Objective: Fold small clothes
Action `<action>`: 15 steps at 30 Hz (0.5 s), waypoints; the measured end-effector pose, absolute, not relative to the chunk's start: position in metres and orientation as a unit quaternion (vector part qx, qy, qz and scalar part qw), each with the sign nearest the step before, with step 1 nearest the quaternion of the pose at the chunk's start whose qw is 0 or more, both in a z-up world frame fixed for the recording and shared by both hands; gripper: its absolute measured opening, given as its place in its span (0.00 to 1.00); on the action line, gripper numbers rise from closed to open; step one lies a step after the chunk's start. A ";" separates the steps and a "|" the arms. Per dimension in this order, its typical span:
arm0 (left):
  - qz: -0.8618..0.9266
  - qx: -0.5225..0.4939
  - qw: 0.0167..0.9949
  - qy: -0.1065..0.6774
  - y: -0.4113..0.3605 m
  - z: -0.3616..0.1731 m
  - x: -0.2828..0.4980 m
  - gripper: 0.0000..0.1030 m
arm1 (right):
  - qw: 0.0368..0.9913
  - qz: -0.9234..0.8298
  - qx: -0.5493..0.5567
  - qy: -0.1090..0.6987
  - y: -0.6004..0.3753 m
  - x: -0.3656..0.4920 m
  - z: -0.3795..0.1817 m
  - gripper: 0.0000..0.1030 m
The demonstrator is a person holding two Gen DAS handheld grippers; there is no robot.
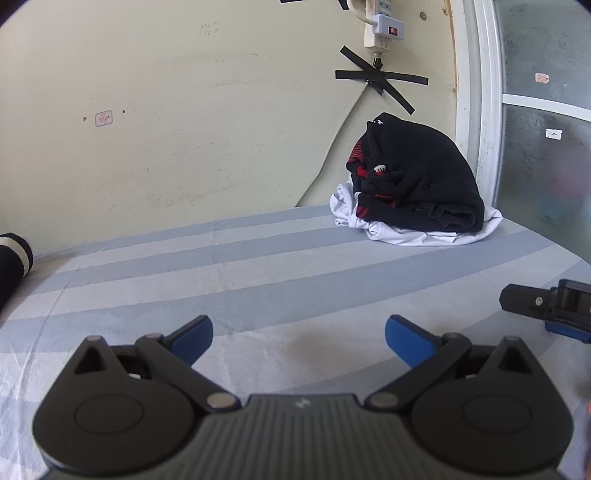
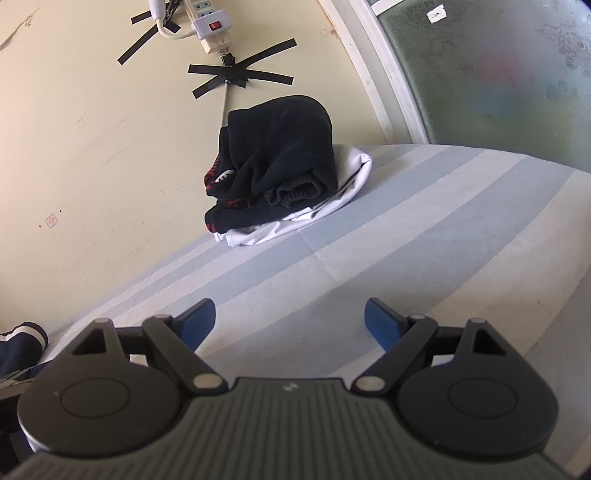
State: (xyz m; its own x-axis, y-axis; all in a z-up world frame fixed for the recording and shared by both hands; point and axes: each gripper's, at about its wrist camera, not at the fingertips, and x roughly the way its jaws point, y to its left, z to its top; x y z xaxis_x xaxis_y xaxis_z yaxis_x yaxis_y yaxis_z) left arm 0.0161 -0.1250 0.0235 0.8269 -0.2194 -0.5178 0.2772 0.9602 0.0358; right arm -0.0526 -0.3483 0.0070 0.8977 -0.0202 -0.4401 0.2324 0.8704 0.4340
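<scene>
Jaws spread wide and holding nothing are shown on both grippers above a bed (image 1: 258,266) covered in a sheet of pale and blue-grey stripes. Seen from the left wrist, the left gripper (image 1: 298,341) is held low over the sheet with its blue pads (image 1: 195,341) well apart, while part of the right gripper (image 1: 546,308) is caught at 3 o'clock, near the frame's edge. From the right wrist, the right gripper (image 2: 290,325) is likewise shown parted, with bare striped sheet between its pads.

A pile of small clothes (image 1: 417,181) is seen at the far side of the bed, against the cream wall (image 1: 166,129): a black garment is heaped on top, red-and-black fabric is tucked into its left side, and a white garment (image 1: 402,234) is spread beneath. In the left view the pile lies at 1 o'clock from the jaws; in the right view it sits at 11 o'clock. It is well apart from both grippers.

At 9 o'clock in the left view, a dark cuff with white stripes (image 1: 14,254) is seen at the bed's edge. On the wall above the pile, a white power strip (image 1: 380,29) is mounted, its cord held by crossed strips of black tape (image 1: 380,79). A frosted glass panel (image 1: 546,147) in a white frame is seen at 2 o'clock.
</scene>
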 end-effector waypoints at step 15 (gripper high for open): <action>-0.120 0.051 0.958 0.255 -0.121 0.026 0.014 1.00 | 0.942 -0.068 0.252 0.214 -0.349 -0.053 0.007 0.88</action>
